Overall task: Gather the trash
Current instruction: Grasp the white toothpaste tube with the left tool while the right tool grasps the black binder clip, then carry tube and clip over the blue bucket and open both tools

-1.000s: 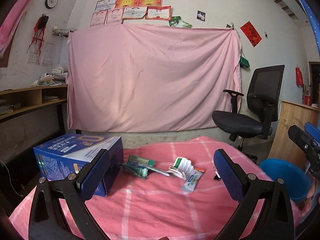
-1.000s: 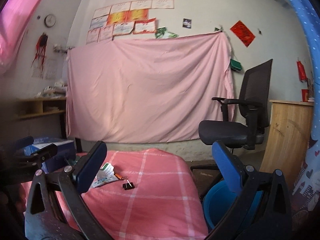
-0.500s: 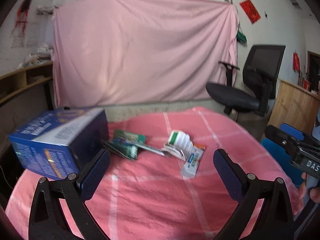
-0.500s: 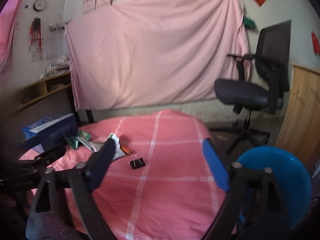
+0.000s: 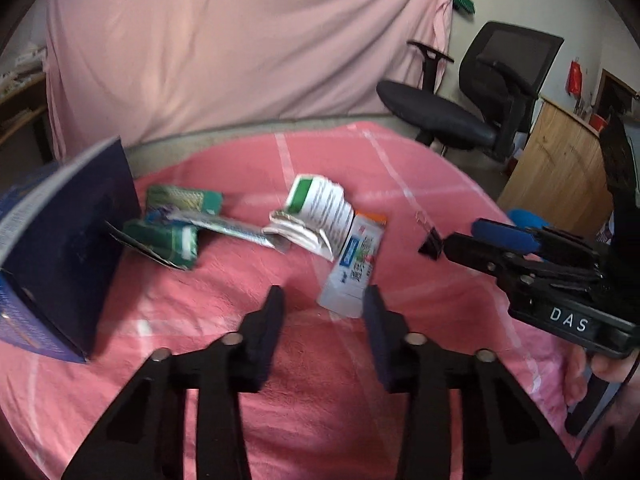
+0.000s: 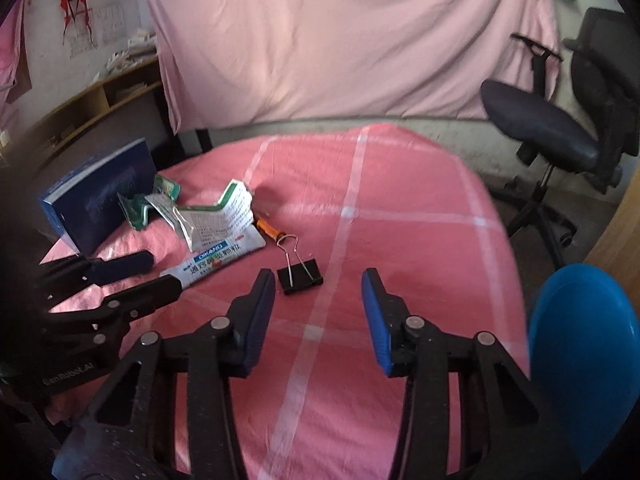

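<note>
Trash lies on the pink checked cloth: a white sachet, a folded green-and-white leaflet, green wrappers and a silver strip. My left gripper hovers low over the cloth with its jaws closing. The sachet's near end lies between its tips, and the pads do not press it. A black binder clip sits just ahead of my right gripper, close to its left finger. Those jaws are closing too, with nothing held.
A dark blue box stands at the cloth's left, against the wrappers. A blue bin sits on the floor to the right of the table. Beyond it are a black office chair and a wooden cabinet. A small orange item lies by the sachet.
Both grippers have tipped downward and moved in toward the trash on the cloth. Both pairs of jaws have narrowed from wide open. Nothing has been picked up.
</note>
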### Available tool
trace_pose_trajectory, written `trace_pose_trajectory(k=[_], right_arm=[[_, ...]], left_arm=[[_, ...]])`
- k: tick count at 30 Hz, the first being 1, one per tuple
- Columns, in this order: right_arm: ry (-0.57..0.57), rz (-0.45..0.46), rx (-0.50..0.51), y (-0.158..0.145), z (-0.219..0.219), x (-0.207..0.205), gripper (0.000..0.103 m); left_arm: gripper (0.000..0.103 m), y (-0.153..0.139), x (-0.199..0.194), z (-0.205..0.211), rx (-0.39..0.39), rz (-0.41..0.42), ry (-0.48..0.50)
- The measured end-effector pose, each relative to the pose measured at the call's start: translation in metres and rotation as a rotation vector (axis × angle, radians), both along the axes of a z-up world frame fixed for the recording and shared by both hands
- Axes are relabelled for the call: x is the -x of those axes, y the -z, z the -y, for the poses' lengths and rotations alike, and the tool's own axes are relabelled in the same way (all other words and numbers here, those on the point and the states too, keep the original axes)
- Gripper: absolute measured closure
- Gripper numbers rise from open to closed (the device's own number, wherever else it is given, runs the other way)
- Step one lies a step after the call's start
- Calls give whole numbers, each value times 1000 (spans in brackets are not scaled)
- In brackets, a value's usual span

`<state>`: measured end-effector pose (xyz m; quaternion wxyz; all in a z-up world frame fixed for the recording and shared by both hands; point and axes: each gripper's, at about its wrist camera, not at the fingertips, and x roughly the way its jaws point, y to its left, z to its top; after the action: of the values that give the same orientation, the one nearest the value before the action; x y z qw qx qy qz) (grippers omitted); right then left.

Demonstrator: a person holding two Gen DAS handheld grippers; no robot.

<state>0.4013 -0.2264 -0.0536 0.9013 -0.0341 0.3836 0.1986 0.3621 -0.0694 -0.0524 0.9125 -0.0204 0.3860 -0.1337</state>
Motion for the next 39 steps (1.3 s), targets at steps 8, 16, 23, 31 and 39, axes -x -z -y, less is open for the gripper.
trace_pose_trajectory(k=[8,16,23,31,39], right_arm=[[-55,-63,40,10,-14,-17,58],[-51,-73,-2,9,-8,-14,61],[0,26,-81,-8,17,13,62],[70,289,-128,-47,47,67,62],[214,581,-169,-94,84,114,62]], left_arm=[[71,-2,-12,3,16,-18,30],[84,-1,-16,21,-63,-2,82],[86,-8,6,29,-80,80,68],[86,-52,40,40,0,269,10],[86,-109,72,74,35,501,58]])
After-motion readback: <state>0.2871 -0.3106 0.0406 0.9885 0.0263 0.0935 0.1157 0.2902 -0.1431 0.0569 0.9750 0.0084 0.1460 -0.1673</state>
